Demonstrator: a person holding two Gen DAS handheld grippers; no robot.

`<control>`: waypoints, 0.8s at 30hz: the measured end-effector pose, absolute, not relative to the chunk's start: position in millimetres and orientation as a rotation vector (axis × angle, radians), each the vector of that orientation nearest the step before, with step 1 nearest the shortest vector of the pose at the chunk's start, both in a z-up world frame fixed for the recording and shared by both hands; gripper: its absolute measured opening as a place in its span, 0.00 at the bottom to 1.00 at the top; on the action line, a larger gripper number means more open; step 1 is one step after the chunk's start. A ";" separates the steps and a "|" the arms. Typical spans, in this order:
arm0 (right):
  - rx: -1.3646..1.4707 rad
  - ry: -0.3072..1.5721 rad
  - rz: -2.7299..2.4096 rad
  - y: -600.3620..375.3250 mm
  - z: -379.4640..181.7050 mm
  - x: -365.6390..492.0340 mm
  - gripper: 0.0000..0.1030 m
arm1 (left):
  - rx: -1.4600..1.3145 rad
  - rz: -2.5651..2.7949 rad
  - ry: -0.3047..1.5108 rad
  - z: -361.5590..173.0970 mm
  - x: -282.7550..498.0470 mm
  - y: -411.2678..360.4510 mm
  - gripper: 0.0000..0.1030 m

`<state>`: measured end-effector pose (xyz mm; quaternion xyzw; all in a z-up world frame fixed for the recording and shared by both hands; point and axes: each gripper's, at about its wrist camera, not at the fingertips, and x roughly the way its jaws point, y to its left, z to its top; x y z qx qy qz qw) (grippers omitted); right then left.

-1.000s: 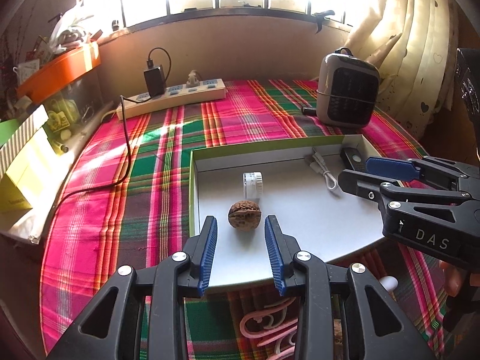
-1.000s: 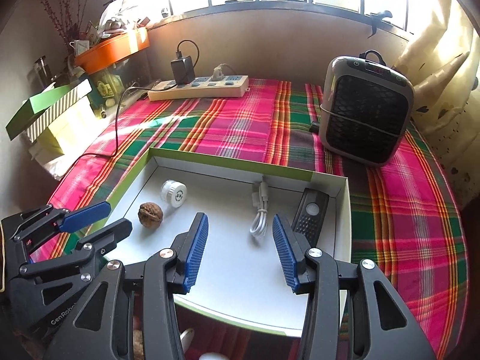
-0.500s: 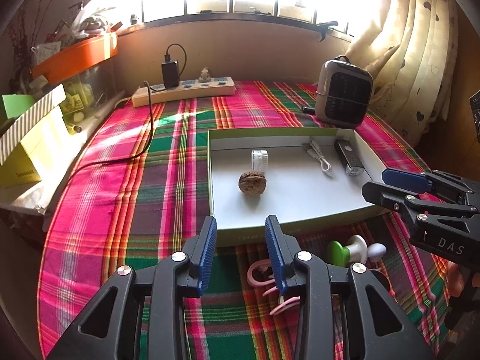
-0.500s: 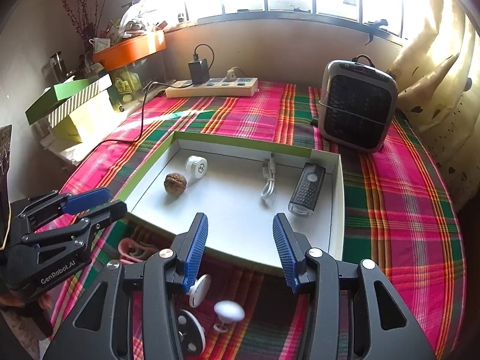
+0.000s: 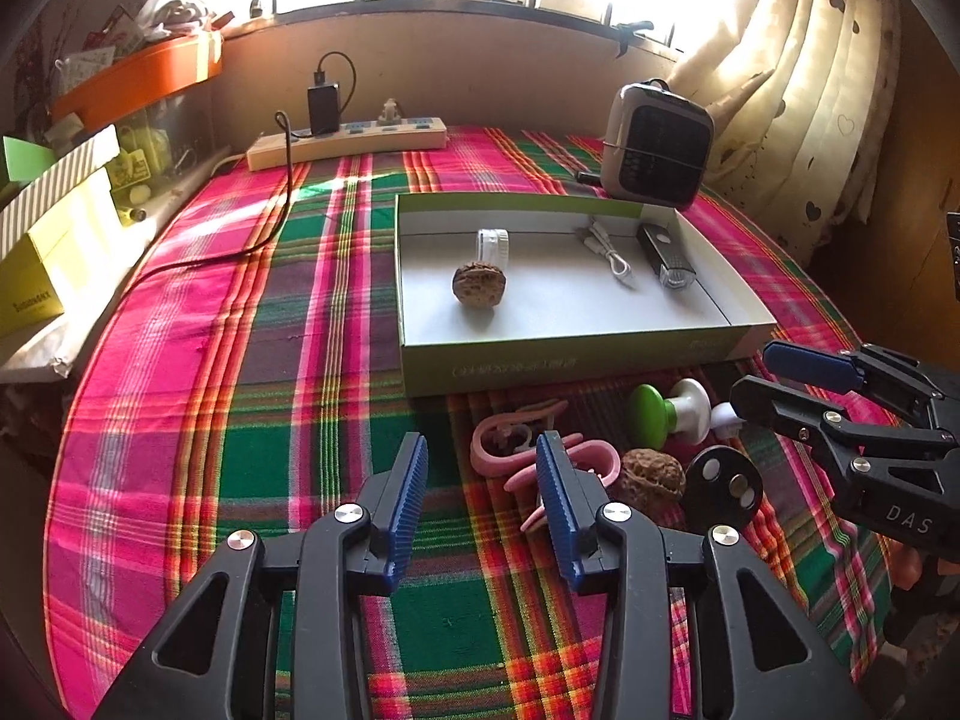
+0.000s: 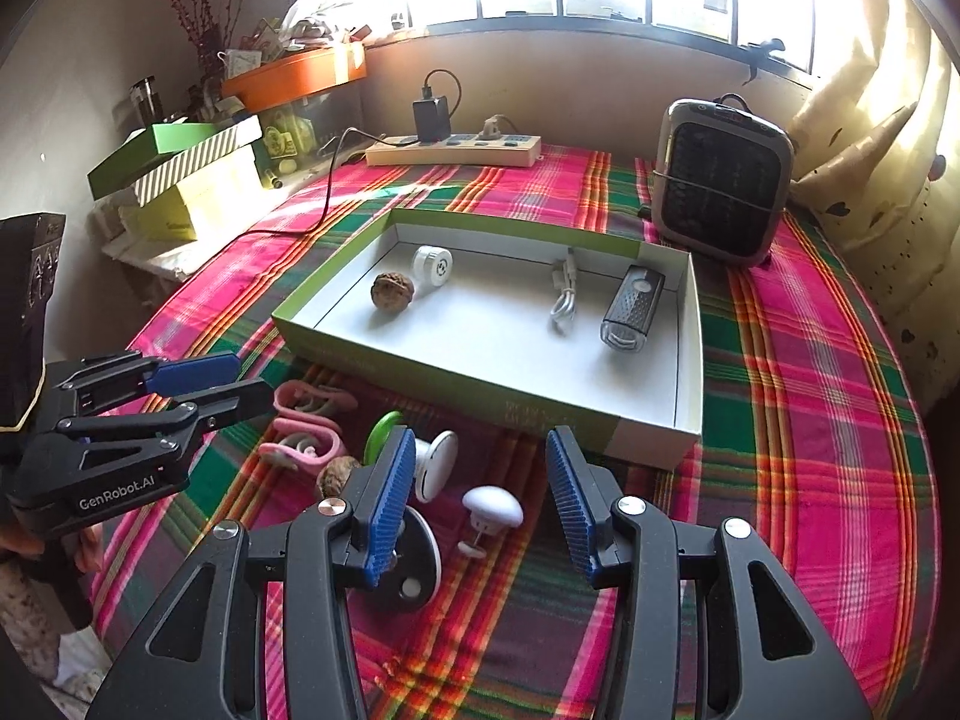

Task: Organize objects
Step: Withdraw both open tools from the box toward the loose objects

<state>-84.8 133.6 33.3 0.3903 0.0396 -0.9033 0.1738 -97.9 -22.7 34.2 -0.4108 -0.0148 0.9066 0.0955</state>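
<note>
A walnut (image 5: 478, 283) lies in the tray (image 5: 570, 360) near its left edge. Only the right wrist view shows the white mushroom-shaped piece (image 6: 492, 508) between the right gripper's (image 6: 480, 507) spread jaws. The left gripper (image 5: 482, 501), empty, its jaws just opening, hovers over the plaid tablecloth (image 5: 240, 360) below a sunlit window.

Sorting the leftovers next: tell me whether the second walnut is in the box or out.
Out. One walnut lies on the plaid cloth in front of the box, beside the pink clips; another walnut sits inside.
</note>
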 end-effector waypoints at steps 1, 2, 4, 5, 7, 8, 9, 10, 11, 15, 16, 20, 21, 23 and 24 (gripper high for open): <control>1.105 0.114 -2.560 133.5 32.6 -83.0 0.45 | -1.222 2.681 -0.047 32.8 -97.2 -22.9 0.35; 1.104 0.118 -2.559 133.4 31.6 -80.4 0.45 | -1.228 2.677 -0.049 31.3 -96.6 -23.4 0.35; 1.097 0.128 -2.561 132.5 30.6 -75.4 0.46 | -1.224 2.661 -0.058 29.4 -93.8 -24.2 0.35; 1.094 0.133 -2.558 132.3 29.6 -73.1 0.46 | -1.224 2.652 -0.063 28.8 -93.0 -24.1 0.35; 1.103 0.133 -2.550 132.3 26.3 -69.6 0.46 | -1.223 2.633 -0.068 27.4 -90.6 -23.2 0.35; 1.110 0.130 -2.542 132.2 23.9 -68.1 0.46 | -1.223 2.625 -0.068 26.5 -89.5 -22.2 0.35; 1.116 0.130 -2.535 132.0 21.8 -66.5 0.46 | -1.225 2.619 -0.069 25.9 -88.6 -21.4 0.35; 1.115 0.129 -2.531 132.1 20.7 -64.9 0.46 | -1.225 2.612 -0.074 25.2 -88.2 -20.3 0.35; 1.114 0.131 -2.525 131.8 19.5 -63.2 0.46 | -1.227 2.604 -0.078 24.6 -88.0 -19.2 0.35; 1.108 0.133 -2.507 130.5 16.8 -59.0 0.46 | -1.224 2.574 -0.082 22.9 -86.1 -14.6 0.35; 1.110 0.137 -2.503 129.6 16.3 -58.7 0.46 | -1.221 2.568 -0.080 22.9 -85.3 -12.9 0.35; 1.119 0.156 -2.484 124.8 12.5 -56.9 0.46 | -1.220 2.541 -0.073 21.5 -83.5 -6.4 0.35; 1.121 0.160 -2.481 124.0 11.7 -56.8 0.46 | -1.223 2.536 -0.069 21.1 -83.2 -5.2 0.35; 1.127 0.174 -2.481 122.4 9.7 -57.2 0.46 | -1.222 2.522 -0.055 20.8 -80.8 -0.8 0.35; 1.130 0.189 -2.485 121.7 8.7 -57.1 0.46 | -1.222 2.514 -0.048 20.5 -80.0 0.8 0.35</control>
